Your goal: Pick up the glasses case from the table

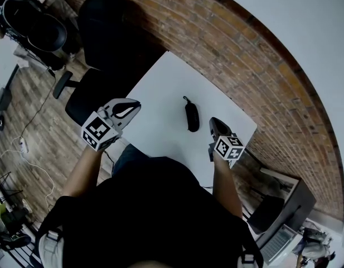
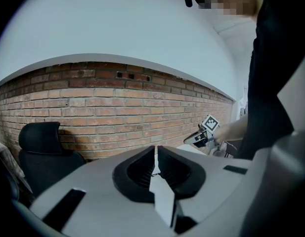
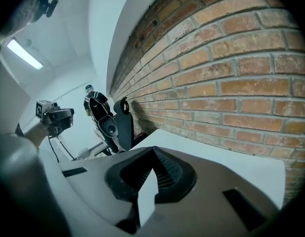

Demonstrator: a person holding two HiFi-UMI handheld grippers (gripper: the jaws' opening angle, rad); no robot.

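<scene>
left tongs [image 1: 136,105] and right tongs [image 1: 213,120] held out over the bench [image 1: 160,88], both closed and empty
the glasses case [image 1: 192,116], dark and slim, lay flat on the white bench between them, nearer the right tongs

Dim, cool light, a ceiling strip lamp [image 3: 24,54] glowing, with strong fisheye bending and dark corners.
</scene>
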